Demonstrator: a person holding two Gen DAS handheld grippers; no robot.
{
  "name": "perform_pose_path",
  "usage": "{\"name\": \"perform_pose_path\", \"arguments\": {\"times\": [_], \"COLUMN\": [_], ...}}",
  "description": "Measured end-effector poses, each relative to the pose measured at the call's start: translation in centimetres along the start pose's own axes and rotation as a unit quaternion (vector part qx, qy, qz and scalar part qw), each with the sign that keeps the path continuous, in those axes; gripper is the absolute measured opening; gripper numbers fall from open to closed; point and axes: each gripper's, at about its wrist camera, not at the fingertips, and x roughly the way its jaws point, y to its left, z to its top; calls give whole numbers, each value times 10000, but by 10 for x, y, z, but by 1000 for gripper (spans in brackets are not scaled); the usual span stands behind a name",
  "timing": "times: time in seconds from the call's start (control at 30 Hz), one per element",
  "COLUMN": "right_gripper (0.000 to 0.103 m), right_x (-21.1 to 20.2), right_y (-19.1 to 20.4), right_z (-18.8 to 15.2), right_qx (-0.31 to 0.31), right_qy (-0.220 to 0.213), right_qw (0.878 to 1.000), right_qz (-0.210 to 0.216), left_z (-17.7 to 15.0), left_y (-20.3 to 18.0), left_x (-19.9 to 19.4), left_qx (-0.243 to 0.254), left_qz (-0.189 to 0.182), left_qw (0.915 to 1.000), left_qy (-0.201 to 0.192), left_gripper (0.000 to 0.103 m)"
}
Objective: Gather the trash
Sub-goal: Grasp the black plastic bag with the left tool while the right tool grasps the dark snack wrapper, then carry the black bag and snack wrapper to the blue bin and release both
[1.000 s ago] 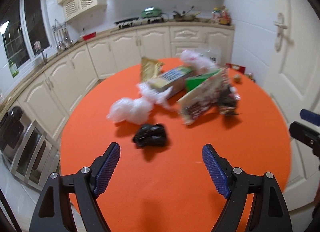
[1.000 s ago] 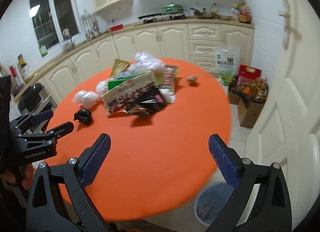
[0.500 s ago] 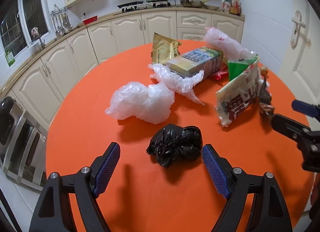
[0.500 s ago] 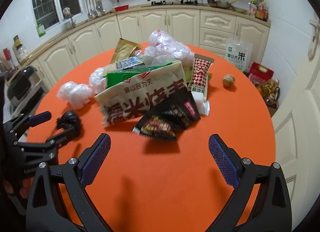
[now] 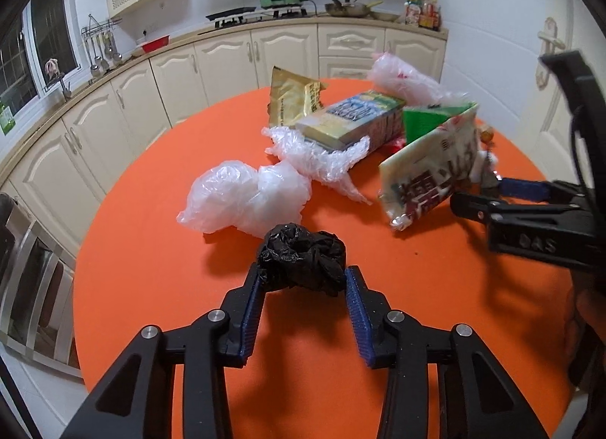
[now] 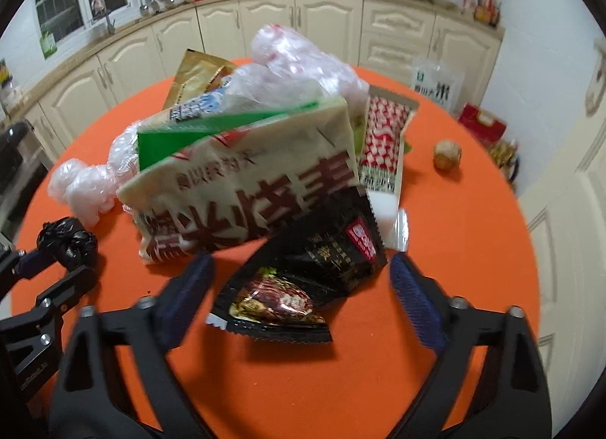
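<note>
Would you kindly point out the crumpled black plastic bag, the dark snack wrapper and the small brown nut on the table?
crumpled black plastic bag (image 5: 303, 257), left wrist view, centre of the wad.
dark snack wrapper (image 6: 325, 249), right wrist view, black upper panel.
small brown nut (image 6: 447, 154), right wrist view, middle.

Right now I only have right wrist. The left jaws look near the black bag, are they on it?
Observer: Yes. In left wrist, the left gripper has just been closing its jaws; the black bag is between them and both pads touch its sides.
Operator: What's hidden behind the big snack bag?
Observer: A carton lying on its side, with crumpled clear film against its near end.
</note>
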Motion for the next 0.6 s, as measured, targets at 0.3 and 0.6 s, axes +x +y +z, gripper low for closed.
{"name": "perform_pose_path", "arguments": {"times": [0.3, 0.6], "right_gripper": [25, 24], "right_x": [-17, -67], "right_y": [-21, -40], "right_z": [-13, -49], "right_qx": [7, 320], "right_qy": [-52, -340], "right_qw": [9999, 9949], "right_qz": [148, 898], "left_z": [-7, -17], "left_y": [4, -22], "left_x": [-22, -61], "left_qx": [-74, 31], "left_qz": [-223, -252], "left_qw": [9996, 9991], "left_qy": [-143, -346], "left_gripper": [38, 38]}}
